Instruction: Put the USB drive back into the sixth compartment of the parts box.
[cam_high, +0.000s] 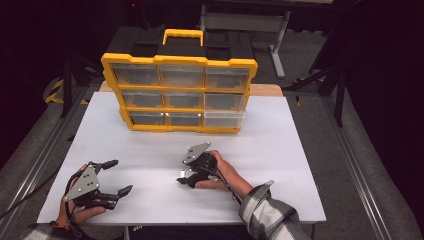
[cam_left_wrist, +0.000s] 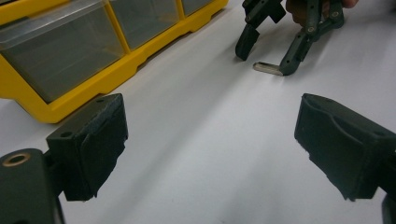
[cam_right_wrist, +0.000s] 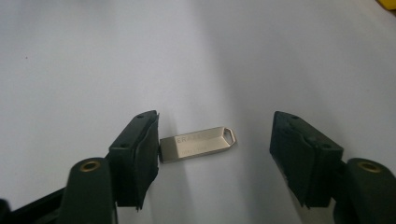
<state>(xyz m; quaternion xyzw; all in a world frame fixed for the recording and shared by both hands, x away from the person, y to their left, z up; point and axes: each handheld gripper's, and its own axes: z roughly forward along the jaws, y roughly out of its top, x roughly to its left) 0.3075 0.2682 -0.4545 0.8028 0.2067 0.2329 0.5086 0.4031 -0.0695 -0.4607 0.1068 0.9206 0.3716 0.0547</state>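
At the near left corner of the white surface (cam_high: 280, 150), close to both its left and front edges, the left gripper (cam_high: 119, 176) lies low in the person's hand with its jaws spread wide and nothing between them; the left gripper view shows only bare white surface between its two black pads. Bare surface stretches from there toward the middle, giving that gripper free room ahead and to its right. Toward the far edge stands a yellow organiser case (cam_high: 180, 92) with a carry handle on top and three rows of clear drawers facing the person, well apart from both grippers, with an open band of surface in front of it. Right of centre, the right gripper (cam_high: 183, 176) points down at the surface, held by a hand coming out of a plaid sleeve (cam_high: 265, 210). Its jaws stand partly open around a small silver USB stick (cam_right_wrist: 197, 143) that lies flat on the surface: one pad touches or nearly touches the stick's blunt end, while the other pad stands clear of the end with the loop, so the stick is not yet pinched. More open surface runs from this gripper to the right edge.
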